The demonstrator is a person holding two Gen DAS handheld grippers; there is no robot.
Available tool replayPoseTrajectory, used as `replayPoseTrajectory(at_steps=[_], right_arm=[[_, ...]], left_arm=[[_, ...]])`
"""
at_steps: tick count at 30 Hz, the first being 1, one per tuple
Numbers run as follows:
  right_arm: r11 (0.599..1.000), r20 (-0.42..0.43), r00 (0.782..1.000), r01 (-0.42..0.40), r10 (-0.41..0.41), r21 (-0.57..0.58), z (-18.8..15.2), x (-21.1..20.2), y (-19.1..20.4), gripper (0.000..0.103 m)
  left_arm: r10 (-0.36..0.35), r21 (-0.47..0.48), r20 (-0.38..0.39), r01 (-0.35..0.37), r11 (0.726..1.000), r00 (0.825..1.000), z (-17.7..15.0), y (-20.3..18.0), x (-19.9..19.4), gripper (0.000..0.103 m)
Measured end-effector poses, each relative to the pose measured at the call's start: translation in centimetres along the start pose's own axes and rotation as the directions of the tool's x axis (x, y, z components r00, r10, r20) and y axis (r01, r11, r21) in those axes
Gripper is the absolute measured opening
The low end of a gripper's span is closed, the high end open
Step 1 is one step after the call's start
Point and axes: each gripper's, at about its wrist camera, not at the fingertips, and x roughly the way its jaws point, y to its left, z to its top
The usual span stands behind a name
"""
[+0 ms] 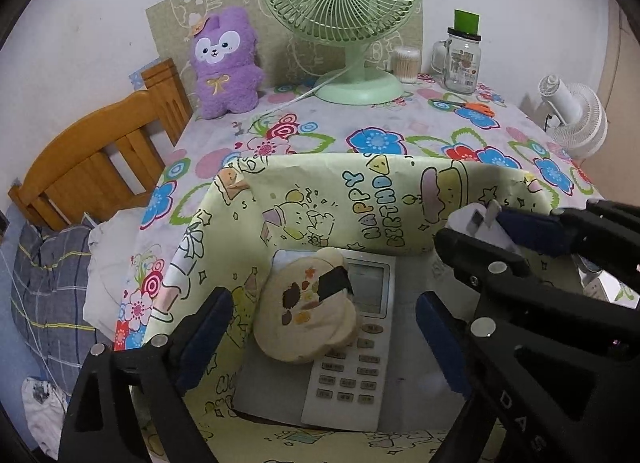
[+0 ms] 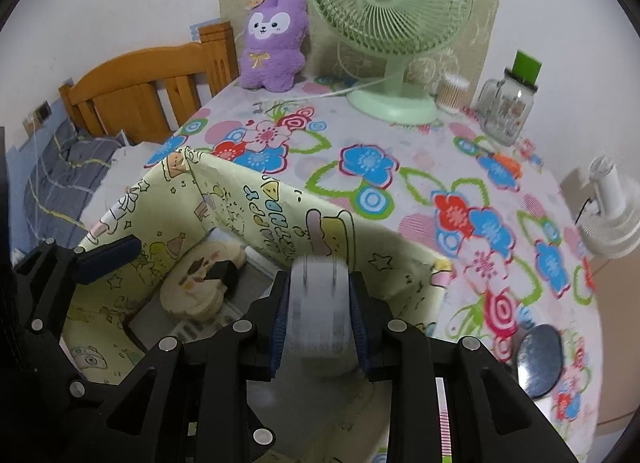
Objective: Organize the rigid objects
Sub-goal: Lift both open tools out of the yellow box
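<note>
So my left gripper (image 1: pixel 324 337) hangs spread wide over the paper-lined box (image 1: pixel 224 247), nothing between its pads. Below it, at the box's centre, a round cream bear-shaped compact (image 1: pixel 306 313) lies tilted across the top of a white remote control (image 1: pixel 356 347), touching it. Grey box floor shows bare at 3 o'clock of the remote, the only free floor I can see. The box's near-left wall rises close at 9 o'clock of the compact, with little room there. The back wall, printed "HAPPY BIRTHDAY", stands at 12 o'clock.

Moving right, my right gripper (image 2: pixel 319 327) is pinching a white plug adapter (image 2: pixel 320 303) between its blue pads (image 2: pixel 280 323), held above the box's right half, inside the back wall's edge; the adapter is blurred.

Beyond the box, the flowered tablecloth (image 2: pixel 400 135) lies open toward 12 and 2 o'clock. At the far edge stand a purple plush toy (image 2: pixel 276 39), a green desk fan (image 2: pixel 390 19) and a glass mug jar (image 2: pixel 506 111). A dark round disc (image 2: pixel 538 359) lies at 4 o'clock.
</note>
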Motion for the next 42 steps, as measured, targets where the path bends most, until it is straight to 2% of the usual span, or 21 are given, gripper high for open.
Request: replayPoseTrajectory(at_steps=[4, 16, 28, 42], right_arm=[[0.999, 0.030, 0.999, 0.040, -0.039, -0.033, 0.0, -1.2, 0.3, 0.053], [0.994, 0.116, 0.988, 0.105, -0.101, -0.029, -0.8, -4.9, -0.6, 0.075], [0.993, 0.137, 0.984, 0.113, -0.114, 0.019, -2.3, -7.6, -2.2, 0.082], [0.989, 0.154, 0.978, 0.135, -0.142, 0.059, -3.8, -10.2, -4.9, 0.084]], left_arm=[[-0.018, -0.007, -0.003, 0.018, 1.000, 1.000, -0.2, 0.0, -0.5, 0.096], [-0.025, 0.008, 0.045, 0.024, 1.000, 0.999, -0.5, -1.5, -3.5, 0.097], [-0.027, 0.032, 0.069, 0.025, 0.999, 0.997, -0.9, -3.7, -5.7, 0.097], [-0.050, 0.051, 0.099, 0.045, 0.998, 0.994, -0.9, -7.0, -7.6, 0.097]])
